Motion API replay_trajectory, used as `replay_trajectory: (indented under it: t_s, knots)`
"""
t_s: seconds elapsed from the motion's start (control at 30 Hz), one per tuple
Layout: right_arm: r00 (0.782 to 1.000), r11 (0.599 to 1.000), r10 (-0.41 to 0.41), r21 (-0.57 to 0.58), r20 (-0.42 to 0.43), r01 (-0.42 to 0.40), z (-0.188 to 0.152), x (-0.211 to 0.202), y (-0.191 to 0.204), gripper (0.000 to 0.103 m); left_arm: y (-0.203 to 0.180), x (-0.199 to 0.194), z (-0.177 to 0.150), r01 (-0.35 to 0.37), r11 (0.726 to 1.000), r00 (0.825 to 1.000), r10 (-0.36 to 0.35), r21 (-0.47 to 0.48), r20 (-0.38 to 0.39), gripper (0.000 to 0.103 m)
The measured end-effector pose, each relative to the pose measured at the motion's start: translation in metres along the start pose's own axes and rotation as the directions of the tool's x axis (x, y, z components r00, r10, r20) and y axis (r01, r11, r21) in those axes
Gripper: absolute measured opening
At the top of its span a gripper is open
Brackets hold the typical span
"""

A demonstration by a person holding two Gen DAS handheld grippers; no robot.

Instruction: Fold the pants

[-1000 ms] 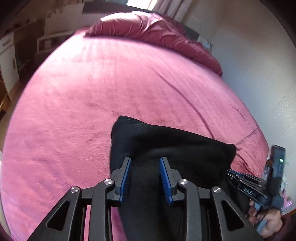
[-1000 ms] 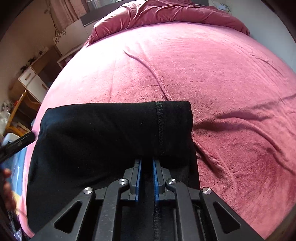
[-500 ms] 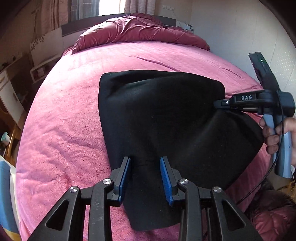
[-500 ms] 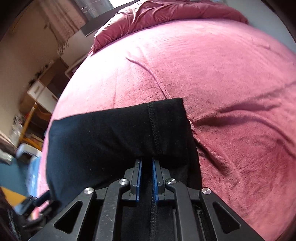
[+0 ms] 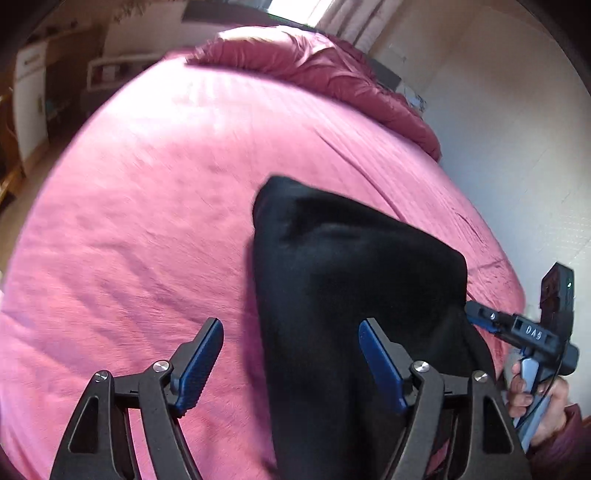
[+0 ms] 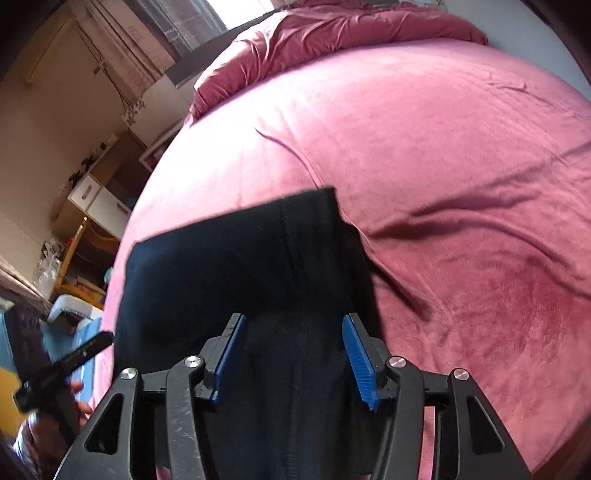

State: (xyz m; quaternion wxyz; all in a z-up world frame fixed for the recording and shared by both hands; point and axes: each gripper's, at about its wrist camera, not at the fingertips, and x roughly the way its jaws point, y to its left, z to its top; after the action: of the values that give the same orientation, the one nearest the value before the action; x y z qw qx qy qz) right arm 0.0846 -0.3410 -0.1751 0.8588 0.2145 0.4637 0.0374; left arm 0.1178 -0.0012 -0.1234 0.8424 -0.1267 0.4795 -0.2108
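Both claws, left gripper [image 5: 291, 354] and right gripper [image 6: 291, 356], have just spread apart over blurred black pants [image 5: 354, 288]; "DAS" shows lower right.

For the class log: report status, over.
Left gripper and right gripper just opened, pads clear. Black pants folded on pink bed. Nothing obstructing.

Black hand-held gripper [image 5: 291, 363] (blue pads [image 5: 201, 362]).

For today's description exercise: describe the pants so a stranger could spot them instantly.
Start at the big bed under a pink blanket, with a crumpled maroon duvet at its far end. On the near part lie the folded pants, the only black thing on all that pink.
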Motion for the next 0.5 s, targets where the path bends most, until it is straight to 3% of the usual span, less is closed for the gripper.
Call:
replay_trajectory:
  t_s: [0.13, 0.23, 0.3, 0.37, 0.5]
  knots:
    - [0.998, 0.999, 0.041, 0.009, -0.055, -0.041, -0.003, 0.013, -0.017, 0.061, 0.004, 0.026, -0.003, 0.035, 0.999, 0.997, -0.037, -0.02, -0.068, 0.076]
    - [0.994, 0.998, 0.054, -0.006, -0.091, -0.055, -0.004, 0.025, -0.025, 0.076, 0.005, 0.035, -0.007, 0.067, 0.996, 0.992, -0.073, -0.057, -0.101, 0.076]
    - [0.985, 0.993, 0.111, 0.061, -0.132, -0.103, -0.006, 0.039, -0.04, 0.081, 0.007, 0.043, -0.008, 0.08, 0.993, 0.988, -0.091, -0.087, -0.123, 0.076]
    - [0.979, 0.986, 0.154, 0.081, -0.13, -0.145, -0.005, 0.041, -0.045, 0.08, 0.007, 0.046, -0.006, 0.087, 0.992, 0.987, -0.098, -0.091, -0.125, 0.076]
    - [0.971, 0.981, 0.192, 0.067, -0.143, -0.184, -0.006, 0.045, -0.042, 0.064, -0.001, 0.055, -0.005, 0.131, 0.988, 0.98, -0.141, -0.077, -0.14, 0.069]
